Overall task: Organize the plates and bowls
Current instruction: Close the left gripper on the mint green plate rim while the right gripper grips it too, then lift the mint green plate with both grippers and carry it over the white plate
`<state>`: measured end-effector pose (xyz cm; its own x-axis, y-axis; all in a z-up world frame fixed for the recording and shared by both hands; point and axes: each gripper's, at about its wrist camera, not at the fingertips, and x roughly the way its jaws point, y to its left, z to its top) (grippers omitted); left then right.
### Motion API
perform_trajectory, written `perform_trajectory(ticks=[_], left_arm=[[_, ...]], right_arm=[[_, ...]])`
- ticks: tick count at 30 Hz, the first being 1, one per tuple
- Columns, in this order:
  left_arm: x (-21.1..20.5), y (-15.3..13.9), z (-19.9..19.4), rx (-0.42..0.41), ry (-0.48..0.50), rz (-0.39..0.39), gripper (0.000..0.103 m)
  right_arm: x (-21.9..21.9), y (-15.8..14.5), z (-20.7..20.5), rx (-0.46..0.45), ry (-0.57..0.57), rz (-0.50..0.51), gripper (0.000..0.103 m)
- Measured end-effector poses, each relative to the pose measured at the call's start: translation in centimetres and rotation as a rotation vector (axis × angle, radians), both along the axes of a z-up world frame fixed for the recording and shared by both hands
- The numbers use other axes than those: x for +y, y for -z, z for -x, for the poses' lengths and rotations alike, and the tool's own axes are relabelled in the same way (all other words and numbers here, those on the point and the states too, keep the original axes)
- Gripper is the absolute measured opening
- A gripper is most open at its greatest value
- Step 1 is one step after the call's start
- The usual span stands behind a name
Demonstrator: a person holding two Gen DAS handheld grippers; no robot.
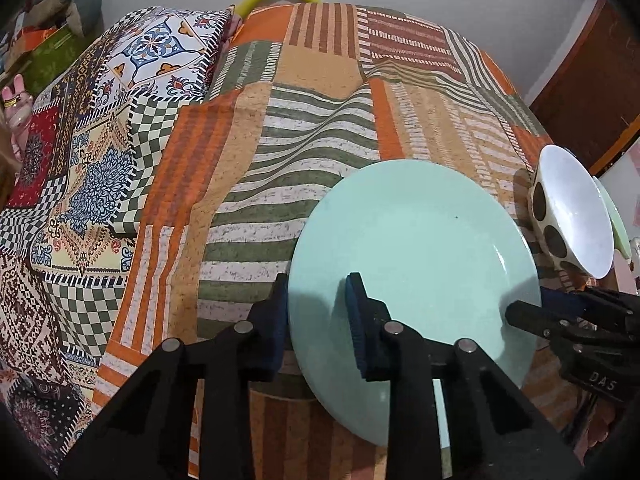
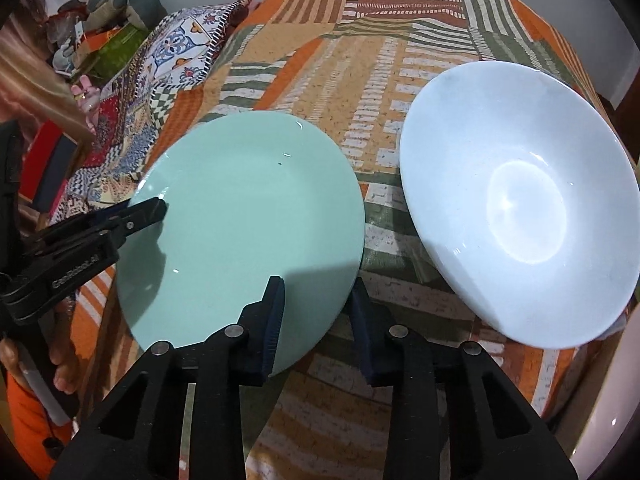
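A mint-green plate (image 1: 420,264) lies on the striped orange bedspread, and it also shows in the right wrist view (image 2: 244,220). My left gripper (image 1: 320,328) straddles the plate's left rim, jaws spread, one finger under and one over. My right gripper (image 2: 316,324) straddles the plate's right rim the same way, open; it shows in the left wrist view (image 1: 532,308) at the plate's right edge. The left gripper shows in the right wrist view (image 2: 152,210) at the plate's left edge. A white bowl (image 2: 520,204) with brown dots outside sits tilted to the right; the left wrist view (image 1: 576,208) shows it too.
A patterned patchwork pillow (image 1: 168,52) lies at the back left. Another pale green plate (image 1: 614,216) peeks from behind the bowl. Clutter and boxes (image 2: 108,40) stand beyond the bed's left side. A person's bare foot (image 2: 66,368) is at lower left.
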<state>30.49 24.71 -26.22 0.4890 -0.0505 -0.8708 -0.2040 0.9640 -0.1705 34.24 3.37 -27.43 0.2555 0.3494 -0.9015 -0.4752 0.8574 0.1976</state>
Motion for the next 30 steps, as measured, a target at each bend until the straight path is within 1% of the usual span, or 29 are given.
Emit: perform_trajectory(ticks=[5, 8, 15, 24, 30], left_arm=[[-0.5, -0.2, 1.1, 0.011, 0.017, -0.009, 0.027], [-1.0, -0.4, 2.2, 0.018, 0.034, -0.022, 0.027], [-2.3, -0.9, 5.8, 0.032, 0.063, -0.018, 0.027], [-4.2, -2.3, 9.7, 0.012, 0.067, -0.011, 0.028], [-5.4, -4.6, 11.6, -0.029, 0.056, -0.027, 0.027]], right_arm=[[-0.7, -0.2, 0.0, 0.008, 0.006, -0.007, 0.023], [-0.6, -0.2, 0.4, 0.012, -0.004, -0.006, 0.023], [-1.2, -0.5, 1.8, 0.017, -0.02, -0.015, 0.023], [-2.5, -1.2, 4.0, 0.01, -0.031, -0.041, 0.023], [-3.4, -2.9, 5.5, -0.036, -0.033, -0.077, 0.023]])
